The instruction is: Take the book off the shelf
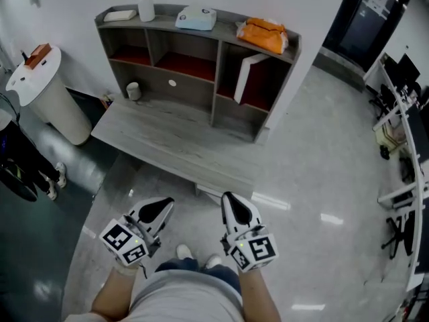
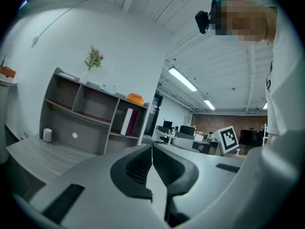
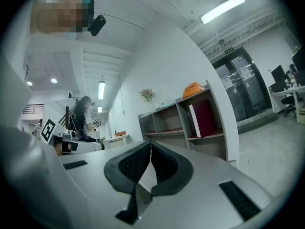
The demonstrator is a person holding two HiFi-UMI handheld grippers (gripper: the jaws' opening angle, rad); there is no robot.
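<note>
A book with a white spine and dark red cover (image 1: 242,78) leans in the right compartment of a grey shelf unit (image 1: 201,72); the same book (image 2: 127,121) (image 3: 202,118) shows in both gripper views. My left gripper (image 1: 159,210) and right gripper (image 1: 231,203) hover low over the floor, well short of the shelf. Both are shut with nothing between the jaws. The left gripper's (image 2: 152,149) pads meet, and so do the right gripper's (image 3: 150,147).
On top of the shelf sit a flower vase (image 1: 145,5), a light blue box (image 1: 196,17) and an orange bag (image 1: 265,35). A grey table (image 1: 174,143) stands before the shelf. A white bin (image 1: 47,92) is at the left, desks and chairs (image 1: 402,133) at the right.
</note>
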